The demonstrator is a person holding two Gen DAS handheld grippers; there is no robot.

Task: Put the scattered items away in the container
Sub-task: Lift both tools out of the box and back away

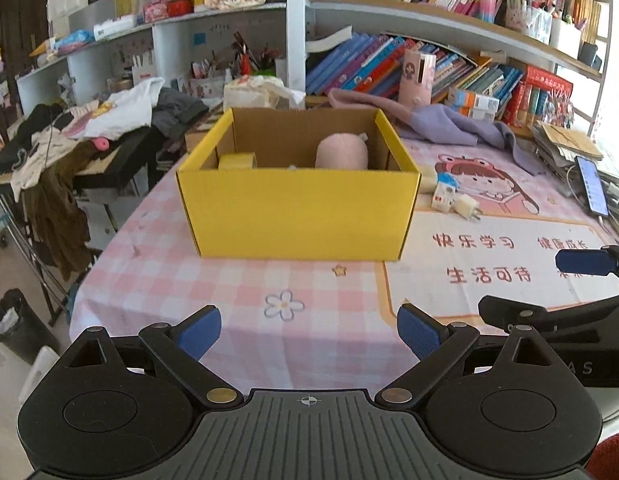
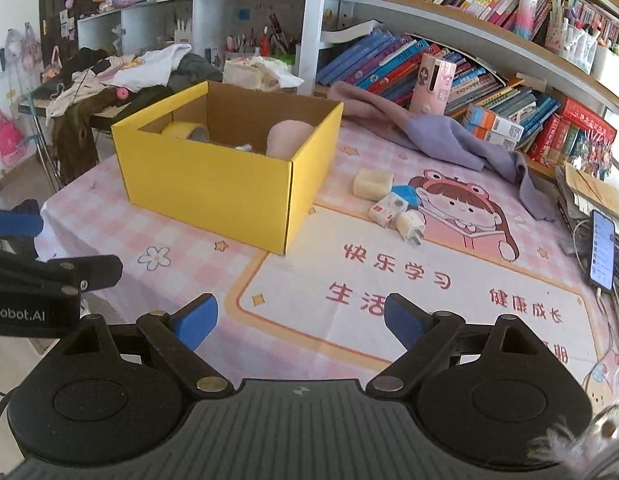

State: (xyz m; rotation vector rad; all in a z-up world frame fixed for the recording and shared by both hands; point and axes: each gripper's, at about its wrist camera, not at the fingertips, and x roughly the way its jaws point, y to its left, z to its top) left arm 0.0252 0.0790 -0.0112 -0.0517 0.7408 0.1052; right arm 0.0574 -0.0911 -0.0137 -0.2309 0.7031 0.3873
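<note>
We are holding the left gripper (image 1: 309, 332) spread and empty, facing the box (image 1: 297, 208) dead ahead. The right gripper (image 2: 301, 322), likewise spread and empty, is sitting nearer the plug (image 2: 407, 226), lying ahead-right of its fingers, pointing outward.

box front wall (image 1: 297, 212) hides lower pink plush (image 1: 341, 152), tape roll (image 1: 237, 161) | soap block (image 1: 428, 179) mostly behind box corner | right claw (image 1: 581, 280) cut off by frame edge
</note>
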